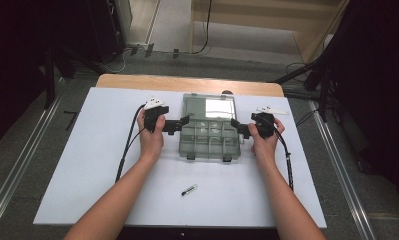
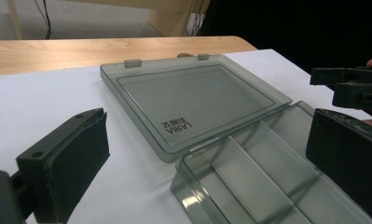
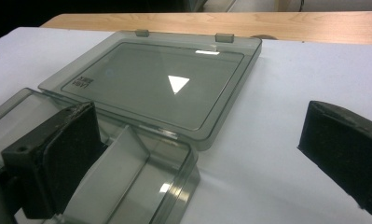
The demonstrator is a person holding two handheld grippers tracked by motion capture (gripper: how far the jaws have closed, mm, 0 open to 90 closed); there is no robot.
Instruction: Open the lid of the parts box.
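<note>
A smoky clear plastic compartment box (image 1: 209,141) lies in the middle of the white board, its lid (image 1: 209,106) swung back flat behind it. My left gripper (image 1: 183,123) stands at the box's left side and my right gripper (image 1: 236,126) at its right side, both open. In the left gripper view the jaws of my left gripper (image 2: 207,163) straddle a corner of the tray (image 2: 258,182), with the lid (image 2: 193,98) beyond; the pads do not press on it. In the right gripper view my right gripper (image 3: 200,154) straddles the tray's other corner (image 3: 141,182), lid (image 3: 160,79) behind.
A small black and white tube (image 1: 189,190) lies on the white board (image 1: 87,150) near its front edge. A wooden table strip (image 1: 187,82) shows past the board's far side. Cables trail back from both grippers along my forearms.
</note>
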